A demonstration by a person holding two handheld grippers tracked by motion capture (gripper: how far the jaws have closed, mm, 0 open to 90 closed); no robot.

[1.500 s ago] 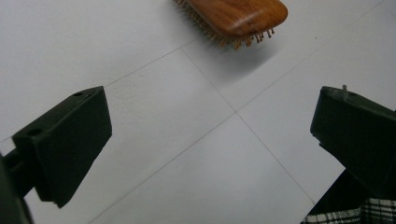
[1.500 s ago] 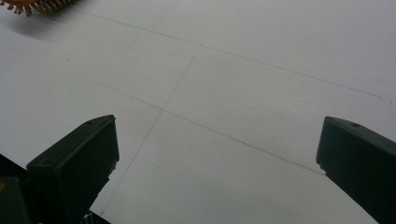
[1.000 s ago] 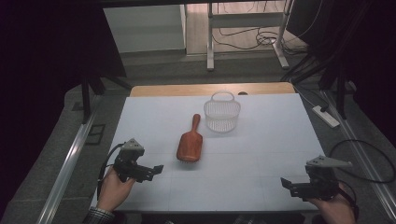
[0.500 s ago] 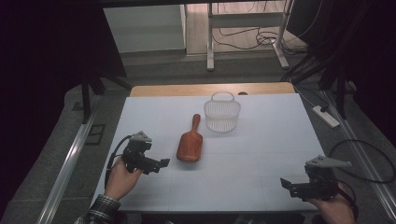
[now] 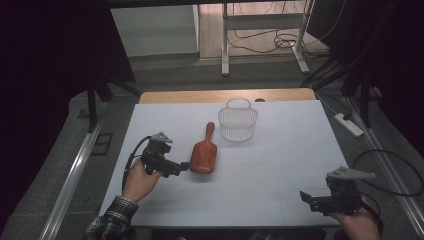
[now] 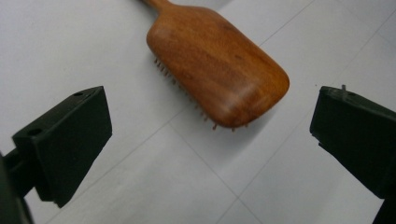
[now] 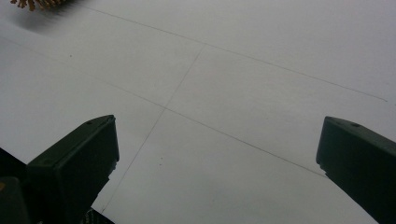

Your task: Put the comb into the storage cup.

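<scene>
We have the brush (image 5: 203, 155) lying bristles down on the white table (image 5: 280, 170), a little left of centre, with its paddle end near us and its handle running away toward the far side, tilted slightly right. That long axis is what the coming grasp turns on. The left gripper (image 5: 183, 167) sits just left of the paddle's near end and points right at it, so the brush lies straight ahead of this tool. In the left gripper view the paddle's rounded near corner (image 6: 219, 70) falls between the two jaws but farther off, with bare table between it and each jaw; nothing is touching yet. We read the jaws as spread wide and empty, wide enough, we judge, to straddle the paddle across its width if we push forward and slightly farther along the table.

The right gripper (image 5: 306, 196) rests at the near right corner, well apart from the brush, likewise spread wide and holding nothing, with bare table between its jaws in its own view. The left hand (image 5: 140, 179) is clearly the nearer one. A small white basket (image 5: 238, 121) stands just beyond the handle's tip, to its right.
</scene>
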